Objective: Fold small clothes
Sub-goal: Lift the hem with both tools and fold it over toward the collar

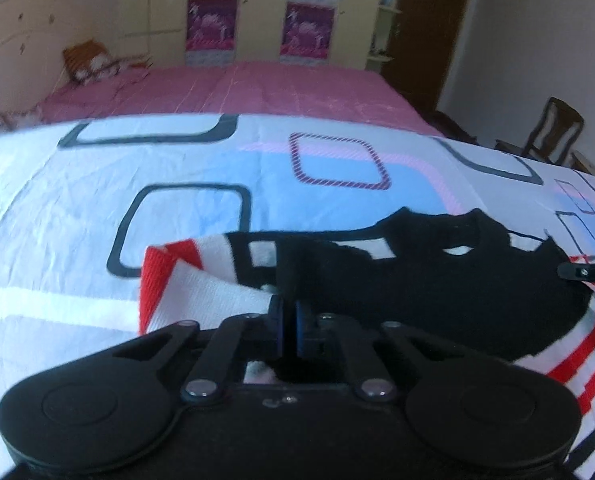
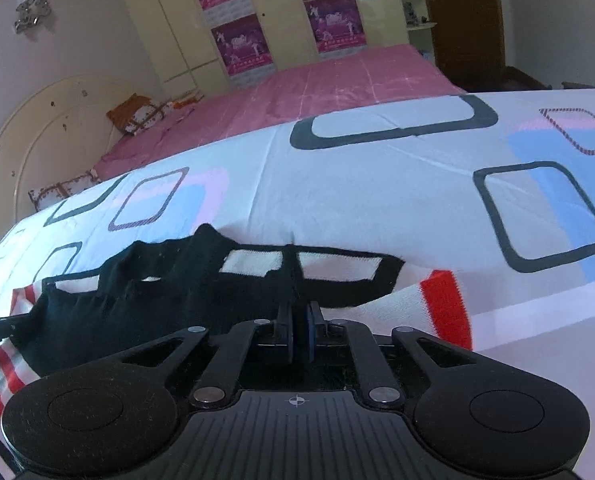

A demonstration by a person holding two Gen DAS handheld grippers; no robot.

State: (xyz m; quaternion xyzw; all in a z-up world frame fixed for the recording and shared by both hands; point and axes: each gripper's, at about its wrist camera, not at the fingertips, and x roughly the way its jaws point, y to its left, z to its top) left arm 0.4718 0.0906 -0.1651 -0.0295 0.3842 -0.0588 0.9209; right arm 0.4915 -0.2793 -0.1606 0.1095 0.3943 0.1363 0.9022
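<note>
Sweater (image 1: 437,288), black with white windows and red-white striped parts, lying on patterned sheet (image 1: 77,208) over bed, partly bunched up toward both wrist cameras; same sweater (image 2: 145,300) in right wrist view, black body spread to the left, white sleeve end with red cuff (image 2: 447,304) sticking out to the right. Left tool (image 1: 288,320) pinched together on a fold of the knit, blue pads (image 1: 299,330) nearly touching, black fabric and a white striped edge pulled up between them. Right tool (image 2: 299,330) likewise clamped on black fabric of the sweater, fingers close together with cloth rising from the gap. Red band (image 1: 149,280) of sweater at left of left wrist view, red and dark stripes trailing off at lower right. Thin dark tip of the other tool poking in at right edge of left view and at left edge of right view, touching the black cloth. Sheet white with blue, pink and black rounded squares, wrinkled. Behind it pink bedspread (image 2: 337,76), cushion (image 2: 137,114) near curved headboard (image 2: 29,136), wardrobe with purple posters (image 2: 237,40), brown door (image 2: 465,20), wooden chair (image 1: 549,132) at far right
</note>
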